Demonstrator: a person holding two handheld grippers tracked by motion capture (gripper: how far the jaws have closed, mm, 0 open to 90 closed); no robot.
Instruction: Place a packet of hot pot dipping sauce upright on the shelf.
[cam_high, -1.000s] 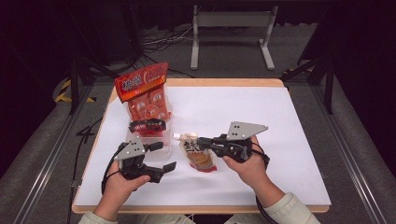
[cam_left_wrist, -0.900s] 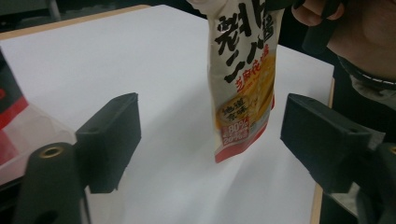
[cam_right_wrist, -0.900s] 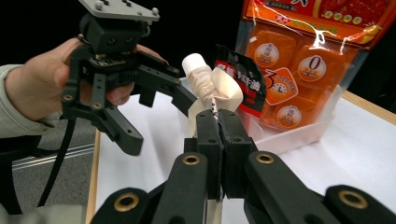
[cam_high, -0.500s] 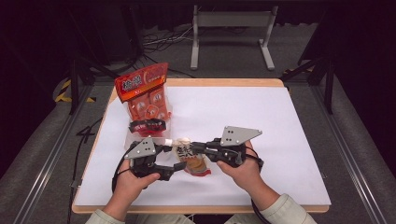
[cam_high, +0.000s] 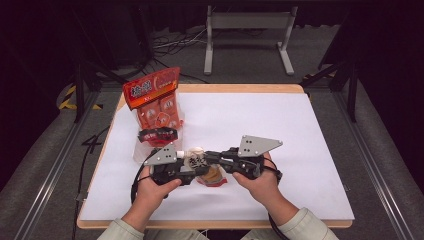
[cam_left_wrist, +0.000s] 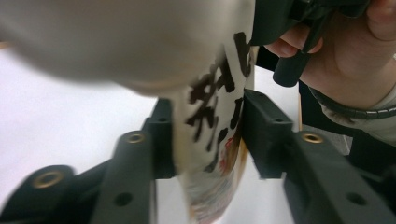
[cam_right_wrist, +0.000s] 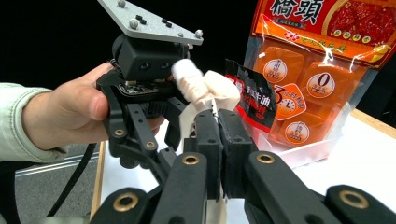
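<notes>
A small soft pouch (cam_high: 196, 161) with a white screw cap and black characters hangs just above the table's front middle. My right gripper (cam_high: 212, 161) comes in from the right, shut on the pouch's edge. In the right gripper view its jaws (cam_right_wrist: 217, 126) pinch the thin film below the cap (cam_right_wrist: 189, 77). My left gripper (cam_high: 192, 172) reaches in from the left. Its jaws have just been closing, and in the left gripper view the pads (cam_left_wrist: 163, 140) press both sides of the pouch (cam_left_wrist: 210, 112).
A tall red bag of orange packets (cam_high: 157, 107) stands at the back left of the white table top (cam_high: 260, 120), with a small black sachet (cam_high: 157, 134) leaning at its foot. A metal stand (cam_high: 247, 30) is on the floor beyond the table.
My left gripper has slid right to the pouch and its jaws have narrowed onto it. The right gripper has kept its hold and shifted a little left.
</notes>
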